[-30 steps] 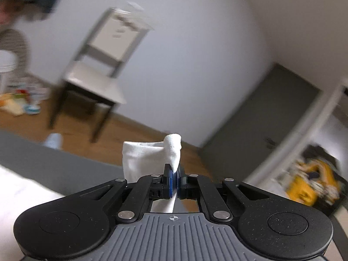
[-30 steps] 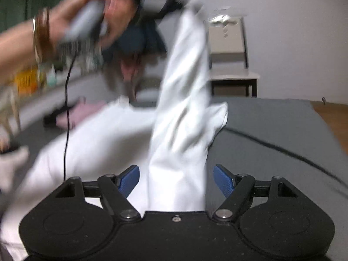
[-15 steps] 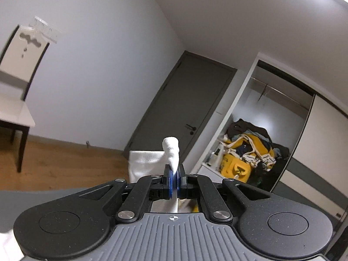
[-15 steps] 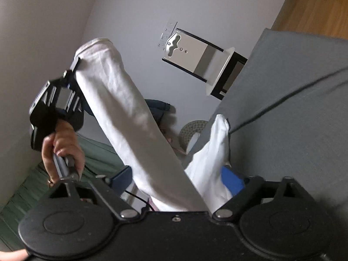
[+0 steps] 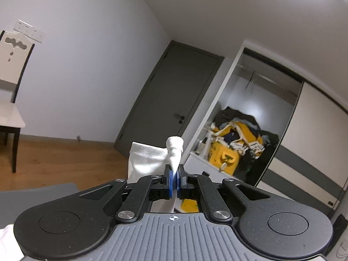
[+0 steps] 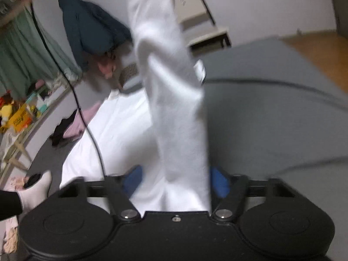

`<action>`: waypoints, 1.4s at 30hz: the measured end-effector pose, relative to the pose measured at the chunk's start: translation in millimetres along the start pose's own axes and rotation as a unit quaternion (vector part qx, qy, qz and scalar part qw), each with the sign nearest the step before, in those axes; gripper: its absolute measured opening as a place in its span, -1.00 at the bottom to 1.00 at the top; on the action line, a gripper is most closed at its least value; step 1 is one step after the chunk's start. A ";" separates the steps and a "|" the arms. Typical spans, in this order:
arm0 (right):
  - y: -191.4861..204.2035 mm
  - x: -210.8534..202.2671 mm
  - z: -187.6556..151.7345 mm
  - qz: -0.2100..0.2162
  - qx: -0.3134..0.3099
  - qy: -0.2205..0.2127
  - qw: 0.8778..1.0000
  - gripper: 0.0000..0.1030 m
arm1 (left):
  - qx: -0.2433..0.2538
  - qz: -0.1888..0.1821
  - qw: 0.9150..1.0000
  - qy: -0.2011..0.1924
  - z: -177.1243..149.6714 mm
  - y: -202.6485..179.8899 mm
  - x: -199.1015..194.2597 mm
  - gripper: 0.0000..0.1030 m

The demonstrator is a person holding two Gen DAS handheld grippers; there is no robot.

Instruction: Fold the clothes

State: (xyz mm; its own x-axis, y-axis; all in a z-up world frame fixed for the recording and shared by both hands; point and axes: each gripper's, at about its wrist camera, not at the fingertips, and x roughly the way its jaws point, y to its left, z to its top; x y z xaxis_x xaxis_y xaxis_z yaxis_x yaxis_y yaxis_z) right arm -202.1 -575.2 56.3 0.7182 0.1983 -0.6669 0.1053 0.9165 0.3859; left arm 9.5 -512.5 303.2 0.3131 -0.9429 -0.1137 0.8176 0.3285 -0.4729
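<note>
Left hand-held gripper (image 5: 174,181) pinches the white garment (image 6: 174,100), which hangs between the open right hand-held gripper (image 6: 175,181).

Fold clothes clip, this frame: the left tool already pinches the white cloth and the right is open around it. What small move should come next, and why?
Probably shut the right tool on the white garment. Its blue pads stand apart on either side of the hanging cloth, while the left tool is already clamped on an edge of it, held up in the air. A second grip would let the cloth be spread.
</note>
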 end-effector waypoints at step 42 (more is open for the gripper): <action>-77.3 -63.5 138.2 -0.112 0.083 -0.259 0.956 -0.90 | 0.122 -0.014 0.976 0.180 -121.3 -19.0 -25.6 -0.93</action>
State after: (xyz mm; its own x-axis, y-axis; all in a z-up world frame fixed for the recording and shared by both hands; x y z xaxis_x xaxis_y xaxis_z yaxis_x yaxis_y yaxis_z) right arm -160.9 -706.6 156.9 0.9048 -0.2344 -0.3555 0.3728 0.8396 0.3952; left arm -72.6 -501.2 209.1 0.1344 -0.8955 -0.4242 0.9280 0.2639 -0.2631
